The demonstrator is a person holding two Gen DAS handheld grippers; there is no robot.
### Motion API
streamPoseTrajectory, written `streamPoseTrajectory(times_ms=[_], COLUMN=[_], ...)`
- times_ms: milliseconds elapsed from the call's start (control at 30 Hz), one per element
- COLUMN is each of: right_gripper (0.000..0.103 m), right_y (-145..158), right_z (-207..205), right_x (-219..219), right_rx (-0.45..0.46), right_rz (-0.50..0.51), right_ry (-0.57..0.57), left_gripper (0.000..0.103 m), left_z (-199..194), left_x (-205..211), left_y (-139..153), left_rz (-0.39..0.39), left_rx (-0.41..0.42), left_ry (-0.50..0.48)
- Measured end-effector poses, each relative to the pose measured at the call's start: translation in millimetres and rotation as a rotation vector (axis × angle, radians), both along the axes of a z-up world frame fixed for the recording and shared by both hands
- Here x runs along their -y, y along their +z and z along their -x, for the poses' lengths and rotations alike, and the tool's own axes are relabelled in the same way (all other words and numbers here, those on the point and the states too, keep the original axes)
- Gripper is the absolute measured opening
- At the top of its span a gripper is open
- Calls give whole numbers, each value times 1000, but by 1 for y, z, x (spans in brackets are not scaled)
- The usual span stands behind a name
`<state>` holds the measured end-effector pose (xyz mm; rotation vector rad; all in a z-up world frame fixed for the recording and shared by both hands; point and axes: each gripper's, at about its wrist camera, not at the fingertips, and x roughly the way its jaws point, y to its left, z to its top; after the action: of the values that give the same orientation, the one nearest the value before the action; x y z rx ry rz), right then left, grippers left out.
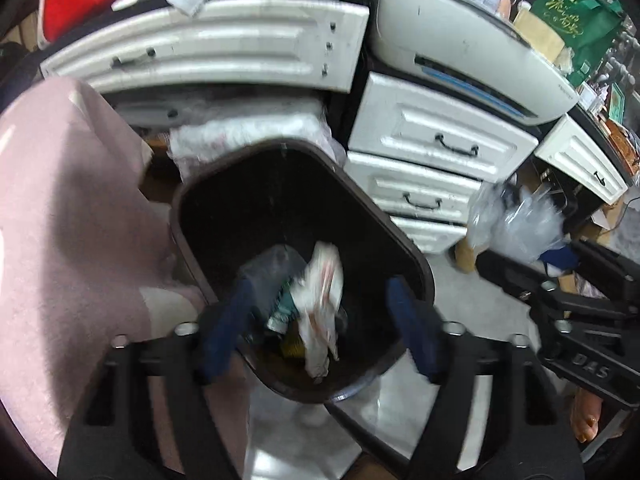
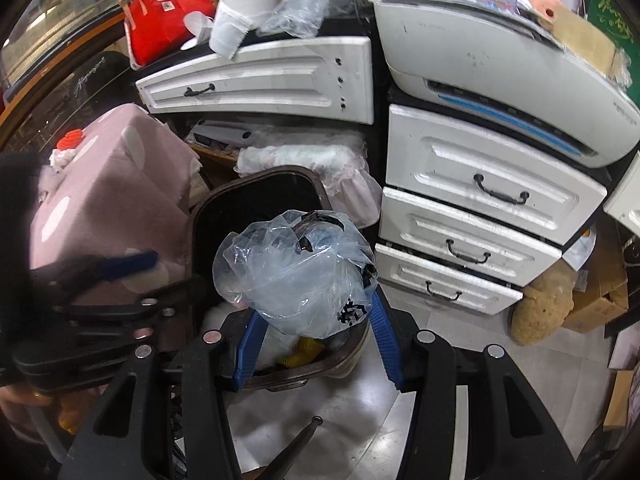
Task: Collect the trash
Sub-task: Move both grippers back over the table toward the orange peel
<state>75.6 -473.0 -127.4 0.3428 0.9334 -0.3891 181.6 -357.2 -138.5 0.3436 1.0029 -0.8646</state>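
A dark brown trash bin (image 1: 404, 240) stands on the floor in front of white drawers. My left gripper (image 1: 322, 282) hangs open over its mouth. Between its blue fingers, touching neither, is a blurred crumpled white wrapper (image 1: 324, 304), inside the bin's mouth above other trash. My right gripper (image 2: 316, 308) is shut on a crumpled clear plastic bag (image 2: 296, 268) with black print, held above the near rim of the bin (image 2: 256, 180). The same bag (image 1: 516, 220) shows at the right of the left wrist view. A blue finger (image 2: 128, 262) of the left gripper shows at the left of the right wrist view.
A white drawer stack (image 2: 472, 216) stands right of the bin, with a printer (image 2: 500, 80) on top. A pink cloth-covered seat (image 2: 112, 184) crowds the bin's left side. A wide drawer front (image 1: 208, 44) and white bags lie behind it. Cardboard boxes (image 2: 600, 292) sit far right.
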Motion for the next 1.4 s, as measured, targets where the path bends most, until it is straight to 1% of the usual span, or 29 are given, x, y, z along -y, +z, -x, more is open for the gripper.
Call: streamPoseTrajectory(times_ms=[133,300,400,500,567,667,733,900,967,1033,1167,1400], right_gripper=[49,49,49,49,49,49,49,52,56,58,62,64], right_y=[-6,-15,-24,-37,-48,-63,-72,-91,-96,-97,-93,-76], right_z=[-1,-8,-16,-27,-36,-47,-56,-70,-73,-72,-67,-59], right_x=[4,1,-5,-10,-15,-23,-27,-31,-31,-32,-37,-46], right_rx=[-9,-31,-54,-86,-120,-159,-183,-237,-247,-252,-244,-210], right_rz=[-24,-40,-44,-66,-77,-76,-78,-73,-77,-77,-73,-26], right_ry=[-8,17,45,73,97,121,140,152,146,139,154,160], left_gripper=[74,83,83,83,83,85,86,87,87,87,87,87], left_z=[3,18,24,29,32,36,38,37,36,36,35,40], left_x=[0,-7,-15,-25,-33,-41,-46,-57,-62,-65,-72,-87], left_y=[10,32,43,54,62,73,78,81,81,80,81,86], left_rz=[1,42,50,56,53,47,51,68,71,71,78,88], left_rx=[29,115,137,177,218,283,306,291,280,272,253,255], left_ry=[-3,-19,-7,15,32,52,57,64,73,83,101,113])
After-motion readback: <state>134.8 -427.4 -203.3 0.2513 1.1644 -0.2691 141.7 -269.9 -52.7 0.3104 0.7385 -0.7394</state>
